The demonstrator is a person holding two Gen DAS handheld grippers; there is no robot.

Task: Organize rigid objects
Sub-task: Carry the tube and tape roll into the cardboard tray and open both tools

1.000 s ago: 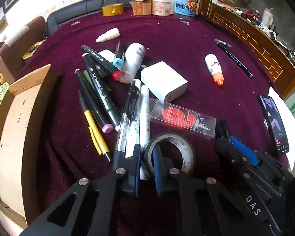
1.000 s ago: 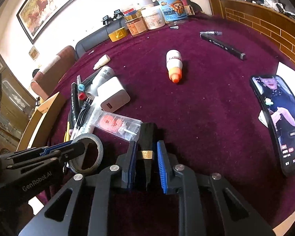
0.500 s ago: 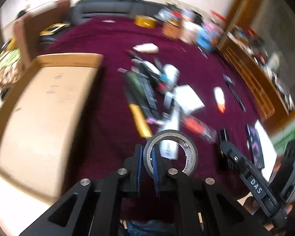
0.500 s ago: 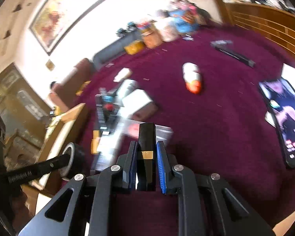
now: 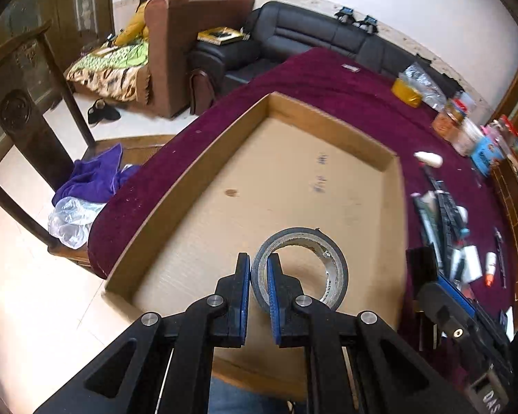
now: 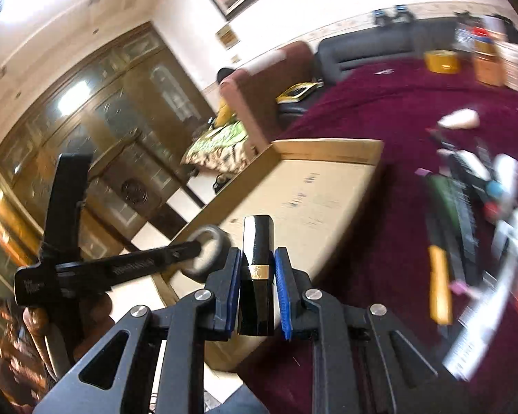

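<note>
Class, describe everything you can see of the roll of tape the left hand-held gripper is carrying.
The roll of tape is a dark grey ring with a pale inner core and a loose end at its top edge. It stands on edge, tilted, its wall pinched between the blue pads of the left hand-held gripper. It hangs above the floor of the cardboard tray, touching only the pads.

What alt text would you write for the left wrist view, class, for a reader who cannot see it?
The left gripper pinches the wall of a grey tape roll above an empty cardboard box on a maroon-covered table. Pens and small items lie scattered to the right, by the right gripper.
</note>
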